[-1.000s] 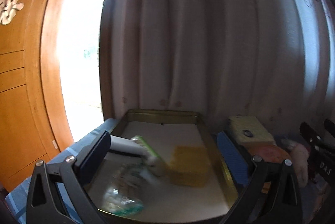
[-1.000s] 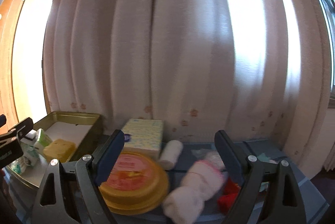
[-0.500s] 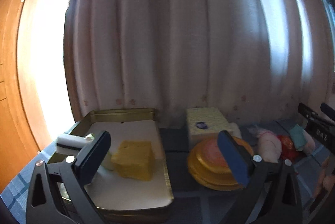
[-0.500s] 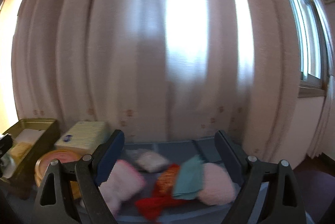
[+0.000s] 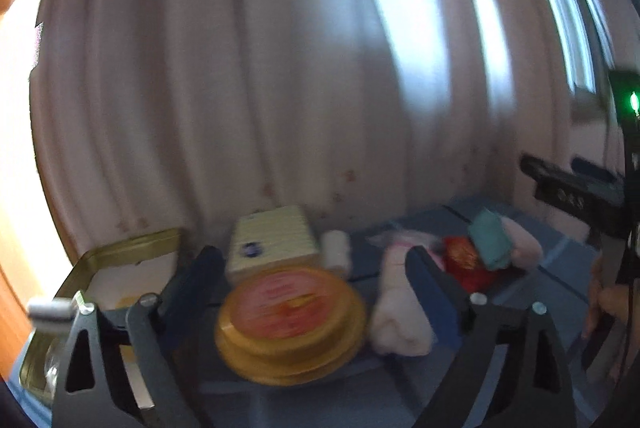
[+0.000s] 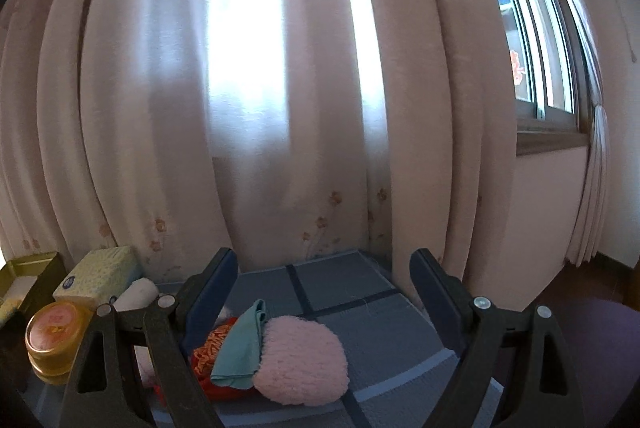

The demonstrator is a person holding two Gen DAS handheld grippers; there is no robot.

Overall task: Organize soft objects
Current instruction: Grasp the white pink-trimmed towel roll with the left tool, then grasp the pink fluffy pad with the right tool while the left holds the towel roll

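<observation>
My left gripper (image 5: 314, 264) hovers over a round yellow container (image 5: 290, 320), its jaws closing with nothing pressed between them. A pale rolled soft thing (image 5: 400, 312) lies just inside its right finger. Beyond are a red item (image 5: 464, 260), a teal cloth (image 5: 490, 238) and a pink fluffy piece (image 5: 522, 244). My right gripper (image 6: 324, 268) is open and empty above the pink fluffy piece (image 6: 300, 360), which lies beside the teal cloth (image 6: 240, 344) and the red item (image 6: 208, 348). The left wrist view is blurred.
A gold tin tray (image 5: 132, 248) stands at the left, with a pale tissue pack (image 5: 272, 242) and a white roll (image 5: 336, 258) behind the container. A blue checked cloth (image 6: 340, 288) covers the table. Curtains (image 6: 280, 108) hang close behind, and a window (image 6: 532, 28) is at the right.
Both views have swung right: the left from the tin tray to the yellow container, the right from the container to the pink fluffy piece. The left fingers stand slightly closer together.
</observation>
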